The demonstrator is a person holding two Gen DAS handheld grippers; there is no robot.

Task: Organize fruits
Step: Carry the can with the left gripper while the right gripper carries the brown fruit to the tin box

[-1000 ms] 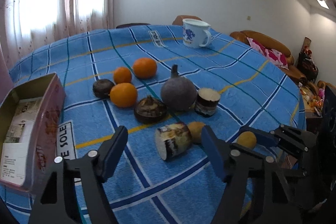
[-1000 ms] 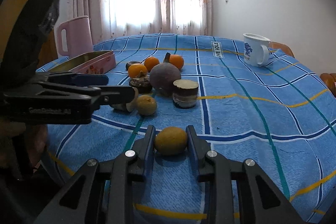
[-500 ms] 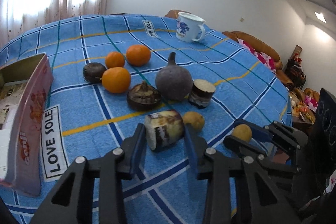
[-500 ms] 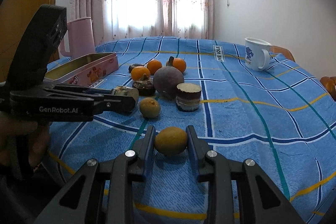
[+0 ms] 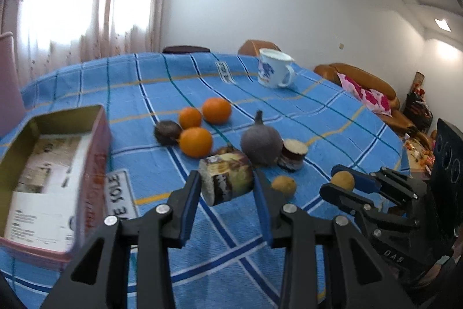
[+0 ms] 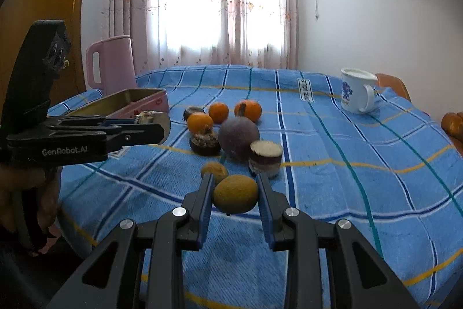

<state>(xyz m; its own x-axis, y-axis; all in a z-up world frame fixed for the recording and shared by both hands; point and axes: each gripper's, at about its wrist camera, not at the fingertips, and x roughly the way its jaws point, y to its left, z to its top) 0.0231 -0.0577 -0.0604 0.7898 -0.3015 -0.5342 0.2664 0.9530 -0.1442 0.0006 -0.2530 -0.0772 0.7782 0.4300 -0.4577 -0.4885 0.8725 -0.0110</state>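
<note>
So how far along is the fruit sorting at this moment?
Early. Nothing looks sorted yet: the tin box shows only paper inside. In hand: the left gripper is shut on a cut root chunk, raised off the cloth; the right gripper is shut on a small yellow-brown fruit. Left: three oranges, the big purple root and the other pieces beside them.

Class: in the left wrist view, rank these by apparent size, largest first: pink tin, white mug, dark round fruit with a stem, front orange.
1. pink tin, though nearest the camera
2. dark round fruit
3. white mug and front orange: look alike, and the mug is farther, so unranked
</note>
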